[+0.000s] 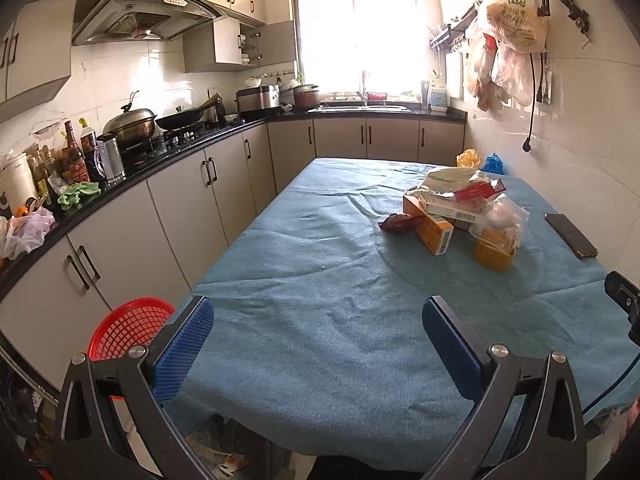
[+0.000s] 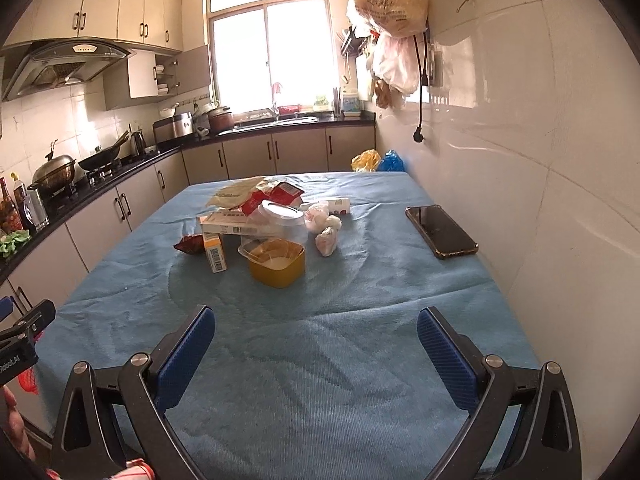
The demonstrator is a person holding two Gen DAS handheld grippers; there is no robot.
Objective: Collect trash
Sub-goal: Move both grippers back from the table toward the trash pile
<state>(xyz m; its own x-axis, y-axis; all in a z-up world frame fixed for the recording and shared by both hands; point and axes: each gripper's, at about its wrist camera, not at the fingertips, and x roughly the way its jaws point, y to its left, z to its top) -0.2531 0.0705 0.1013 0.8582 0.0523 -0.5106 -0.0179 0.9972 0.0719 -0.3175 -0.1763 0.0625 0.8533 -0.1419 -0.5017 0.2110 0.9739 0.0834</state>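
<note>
Your left gripper (image 1: 318, 350) and right gripper (image 2: 316, 350): jaws released, empty. Trash pile (image 2: 256, 220) mid-table (image 2: 320, 380), phone (image 2: 441, 231) just right of pile. Risk: sweeping phone along with trash.

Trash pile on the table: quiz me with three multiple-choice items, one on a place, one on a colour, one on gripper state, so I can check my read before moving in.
1. Where does the phone lie?
A. inside the trash pile
B. apart from the pile, on the wall side of the table
C. on the counter

2. What colour is the open tub at the near edge of the trash pile?
A. yellow
B. green
C. black

3. How are the left gripper and right gripper?
A. both shut on trash
B. one open, one shut
C. both open, holding nothing

Key: 1 B, bare tablecloth separates them; 2 A, its walls show yellow; 3 C, only cloth shows between the fingers.
</note>
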